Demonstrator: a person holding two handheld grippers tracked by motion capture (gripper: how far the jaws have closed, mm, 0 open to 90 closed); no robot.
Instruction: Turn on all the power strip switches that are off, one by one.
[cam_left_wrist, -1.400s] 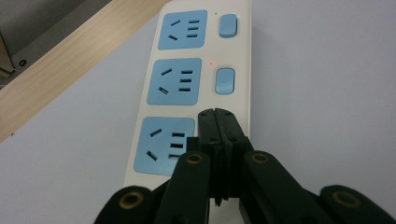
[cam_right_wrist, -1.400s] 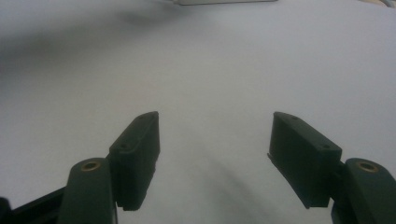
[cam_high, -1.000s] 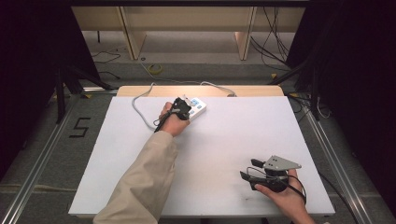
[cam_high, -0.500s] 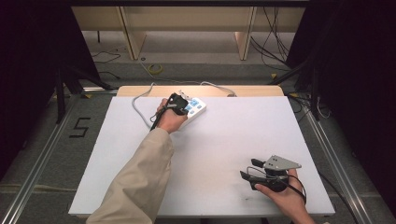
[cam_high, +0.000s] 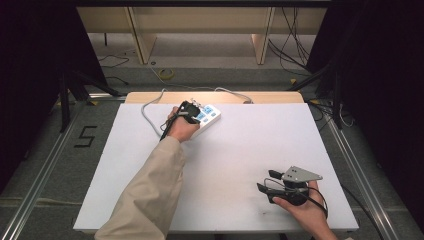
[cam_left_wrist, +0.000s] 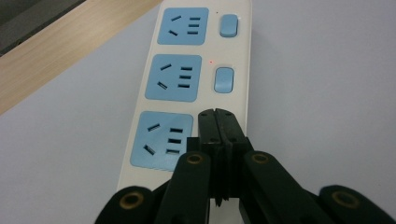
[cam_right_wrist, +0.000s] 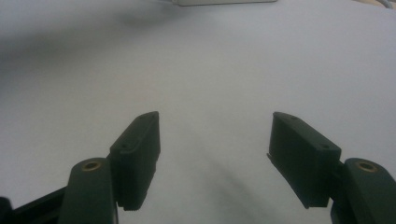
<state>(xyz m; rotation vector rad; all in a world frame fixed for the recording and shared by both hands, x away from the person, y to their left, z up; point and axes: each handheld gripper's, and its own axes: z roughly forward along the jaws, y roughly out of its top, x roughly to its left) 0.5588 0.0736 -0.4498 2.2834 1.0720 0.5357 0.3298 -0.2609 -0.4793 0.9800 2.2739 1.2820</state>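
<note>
A white power strip (cam_high: 209, 116) with three blue sockets and blue switches lies near the table's far edge. In the left gripper view the strip (cam_left_wrist: 187, 70) runs away from me. My left gripper (cam_left_wrist: 217, 114) is shut with nothing between its jaws. Its tips are over the strip's switch side, beside the nearest socket (cam_left_wrist: 163, 140), and they hide what lies under them. From above, the left gripper (cam_high: 192, 107) sits over the strip's left part. My right gripper (cam_high: 264, 180) rests at the front right of the white table top, open and empty (cam_right_wrist: 215, 116).
The strip's grey cable (cam_high: 148, 111) loops off to the left and over the wooden far edge (cam_high: 150, 97). The white table top (cam_high: 250, 145) spreads between the two hands. Metal rails (cam_high: 45, 150) and floor cables flank the table.
My left hand has crept a little toward the far edge, further over the power strip. The right hand and gripper have stayed still.
</note>
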